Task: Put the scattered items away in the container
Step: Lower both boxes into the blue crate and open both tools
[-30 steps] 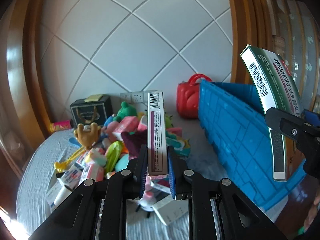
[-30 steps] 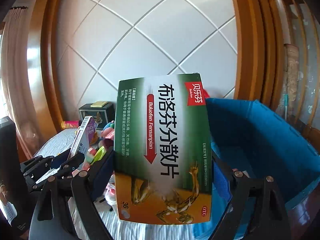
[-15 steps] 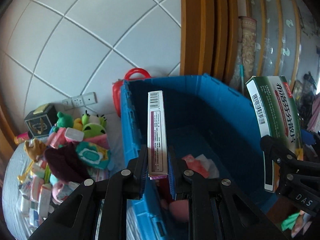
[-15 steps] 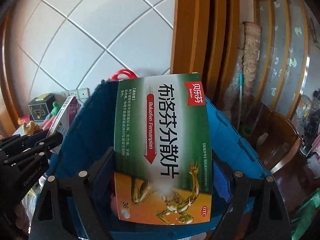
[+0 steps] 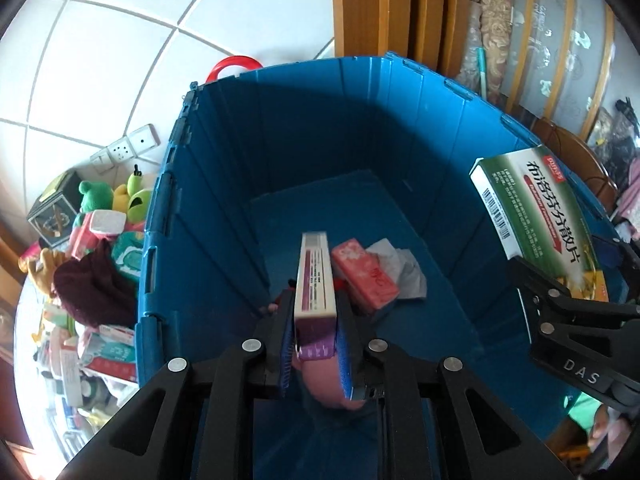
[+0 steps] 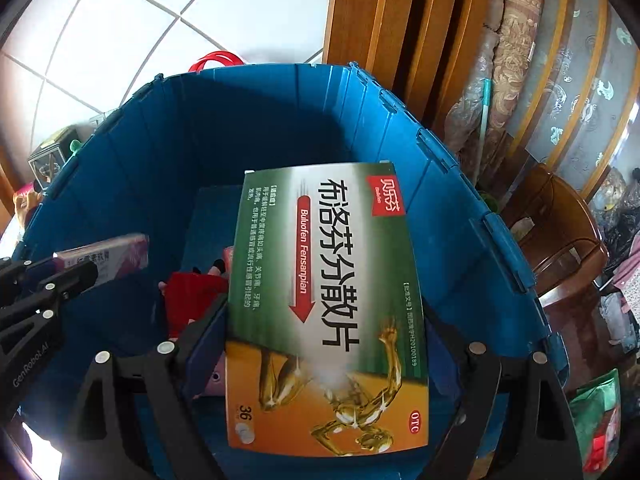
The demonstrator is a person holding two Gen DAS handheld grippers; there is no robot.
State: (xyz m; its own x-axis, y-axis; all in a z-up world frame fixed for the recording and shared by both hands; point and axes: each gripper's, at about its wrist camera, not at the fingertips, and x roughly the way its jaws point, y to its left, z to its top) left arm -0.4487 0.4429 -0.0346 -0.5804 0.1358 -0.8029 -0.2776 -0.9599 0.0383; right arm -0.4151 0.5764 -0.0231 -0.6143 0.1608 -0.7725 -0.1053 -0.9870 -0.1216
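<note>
Left wrist view: the left gripper (image 5: 314, 332) is clamped on a narrow purple box (image 5: 315, 280), held edge-up over the blue crate (image 5: 224, 184) so it can drop clear of the near wall. On the crate floor beyond lie a red pack (image 5: 366, 276) and crumpled paper (image 5: 400, 266), apparently loose. The right gripper (image 6: 326, 344) grips a wide green box (image 6: 324, 304) by its sides, above the crate's right rim. More items (image 5: 96, 276) are piled outside the crate's left wall.
</note>
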